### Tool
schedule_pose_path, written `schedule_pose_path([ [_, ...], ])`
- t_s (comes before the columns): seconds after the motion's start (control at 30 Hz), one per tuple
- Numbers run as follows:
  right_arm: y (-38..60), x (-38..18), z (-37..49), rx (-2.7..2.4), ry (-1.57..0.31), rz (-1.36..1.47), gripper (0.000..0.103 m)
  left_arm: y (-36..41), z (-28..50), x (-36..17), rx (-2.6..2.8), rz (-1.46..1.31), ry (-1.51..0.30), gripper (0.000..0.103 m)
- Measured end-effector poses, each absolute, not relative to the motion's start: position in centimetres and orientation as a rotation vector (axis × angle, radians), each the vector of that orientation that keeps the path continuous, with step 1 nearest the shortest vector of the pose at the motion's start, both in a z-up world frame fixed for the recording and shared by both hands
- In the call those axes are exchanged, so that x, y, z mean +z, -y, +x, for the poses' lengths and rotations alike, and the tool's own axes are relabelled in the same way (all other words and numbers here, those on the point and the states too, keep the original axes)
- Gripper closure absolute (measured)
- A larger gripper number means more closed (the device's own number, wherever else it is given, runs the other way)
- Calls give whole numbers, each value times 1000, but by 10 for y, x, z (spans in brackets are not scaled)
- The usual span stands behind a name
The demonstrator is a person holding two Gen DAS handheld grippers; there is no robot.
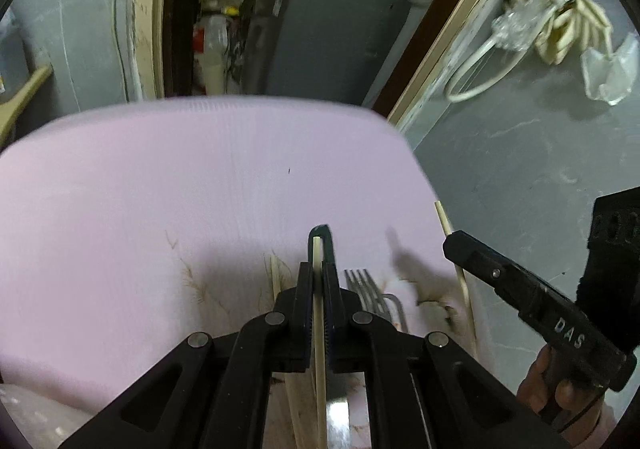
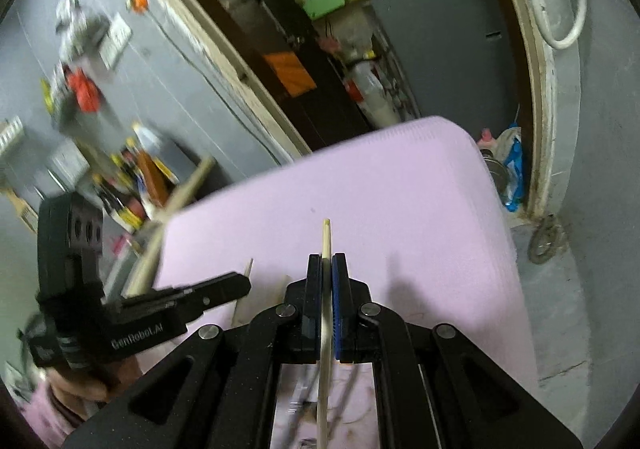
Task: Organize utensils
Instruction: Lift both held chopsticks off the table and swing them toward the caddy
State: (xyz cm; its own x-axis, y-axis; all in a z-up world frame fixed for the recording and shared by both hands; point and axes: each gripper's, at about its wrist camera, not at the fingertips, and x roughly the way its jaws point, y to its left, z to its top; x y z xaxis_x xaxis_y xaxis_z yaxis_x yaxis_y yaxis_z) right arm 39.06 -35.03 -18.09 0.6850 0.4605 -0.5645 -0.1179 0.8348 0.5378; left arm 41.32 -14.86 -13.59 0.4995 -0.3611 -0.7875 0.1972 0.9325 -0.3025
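Over the pink cloth (image 1: 160, 189), we are holding chopsticks.
Left gripper (image 1: 318, 273) is pinching one chopstick (image 1: 318, 289); right gripper (image 2: 327, 269) is pinching another chopstick (image 2: 326, 245); fork (image 1: 366, 289) at five o'clock.

Matt wooden chopstick (image 1: 319, 313), shiny metal fork (image 1: 365, 285)

Both wrist views look closely over the pink table (image 1: 160, 189).

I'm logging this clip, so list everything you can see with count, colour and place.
chopstick: two, pale wood, one clamped in each gripper
fork: one, silver, on the pink surface right of the left gripper
pink surface: one, under both grippers
cabinet: one, grey, background
hose: one, white, on the floor
left gripper: black, shut on a chopstick
right gripper: black, shut on a chopstick
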Motion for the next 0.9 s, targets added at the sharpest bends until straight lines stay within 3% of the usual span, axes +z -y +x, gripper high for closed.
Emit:
schedule_pose_path([
  [0.37, 334, -157, 357, 340, -586, 561, 99, 120, 371, -94, -331, -213, -771, 98],
  [0.9, 279, -58, 319, 385, -287, 517, 99, 55, 329, -8, -290, -276, -518, 98],
])
